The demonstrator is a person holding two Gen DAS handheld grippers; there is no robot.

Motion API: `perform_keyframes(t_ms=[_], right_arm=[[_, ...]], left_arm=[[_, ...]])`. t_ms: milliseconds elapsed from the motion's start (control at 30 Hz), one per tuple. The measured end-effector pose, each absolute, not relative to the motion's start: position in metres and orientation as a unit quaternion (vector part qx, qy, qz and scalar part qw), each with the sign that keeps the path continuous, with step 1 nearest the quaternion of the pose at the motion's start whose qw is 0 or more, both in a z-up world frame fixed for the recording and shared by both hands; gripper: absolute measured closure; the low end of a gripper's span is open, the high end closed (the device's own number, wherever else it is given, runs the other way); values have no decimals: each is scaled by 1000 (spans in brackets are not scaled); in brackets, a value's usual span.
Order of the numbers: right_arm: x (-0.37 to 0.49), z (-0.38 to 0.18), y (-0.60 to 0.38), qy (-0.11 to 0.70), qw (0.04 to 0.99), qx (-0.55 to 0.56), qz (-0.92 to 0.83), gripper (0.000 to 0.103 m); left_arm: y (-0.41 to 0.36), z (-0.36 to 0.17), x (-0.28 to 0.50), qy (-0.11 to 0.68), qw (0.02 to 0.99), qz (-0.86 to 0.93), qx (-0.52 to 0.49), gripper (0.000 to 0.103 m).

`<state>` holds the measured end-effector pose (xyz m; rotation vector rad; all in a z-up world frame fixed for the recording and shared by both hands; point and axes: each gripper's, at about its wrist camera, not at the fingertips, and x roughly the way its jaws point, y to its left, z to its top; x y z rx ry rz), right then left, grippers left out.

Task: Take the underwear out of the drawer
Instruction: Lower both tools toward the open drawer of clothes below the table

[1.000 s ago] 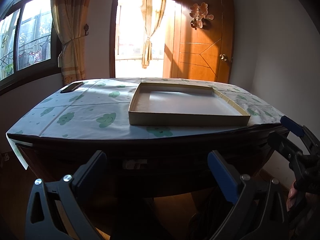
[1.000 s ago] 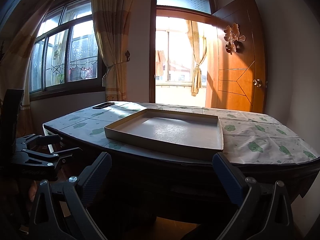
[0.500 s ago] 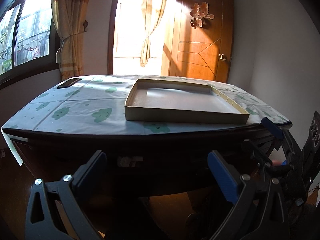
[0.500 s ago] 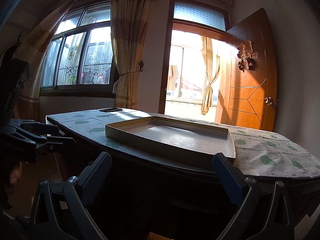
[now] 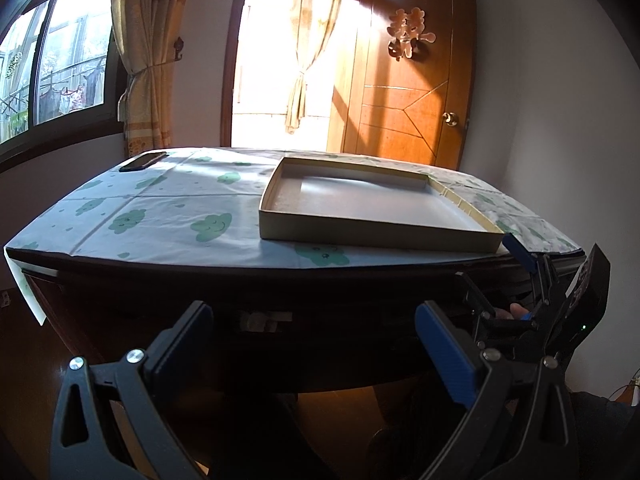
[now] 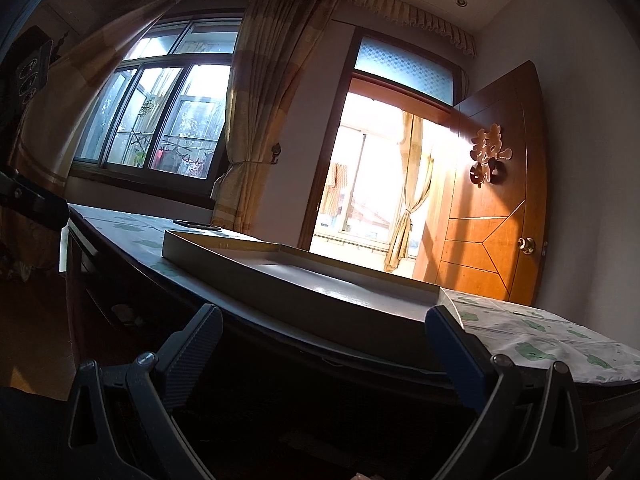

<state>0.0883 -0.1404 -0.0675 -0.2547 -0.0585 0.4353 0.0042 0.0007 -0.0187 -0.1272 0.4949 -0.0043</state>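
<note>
The left gripper [image 5: 312, 342] has its fingers [image 5: 182, 338] spread wide with nothing between them, and the right gripper [image 6: 320, 344] is also wide apart and empty. Compared with a second ago, both cameras sit lower: in the left wrist view the dark front of the worktop [image 5: 160, 216] now fills more of the middle, and in the right wrist view the top surface is seen almost edge-on, with much more ceiling showing. The right gripper [image 5: 532, 312] has also come closer to the front edge at the right side in the left view. I judge this means the person is bringing both tools down toward the front of the furniture, where a drawer should be. A small pale part [image 5: 262, 320] shows on the dark front (perhaps a handle or a label, it is too dark to tell). No drawer is open and the underwear is not visible in any view, so I suppose it is inside. On the cloud-patterned cloth lies a shallow cardboard tray [image 5: 360, 236], empty, and a dark phone [image 5: 143, 161] near the far left corner. The task is only at its beginning
</note>
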Motion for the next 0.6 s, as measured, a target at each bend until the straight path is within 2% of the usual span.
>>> perform_keyframes(t_ms=[600], right_arm=[[104,-85,-132,-36,951,-213,220,1]], left_arm=[[-1,-20,1,248,966,4,-67,0]])
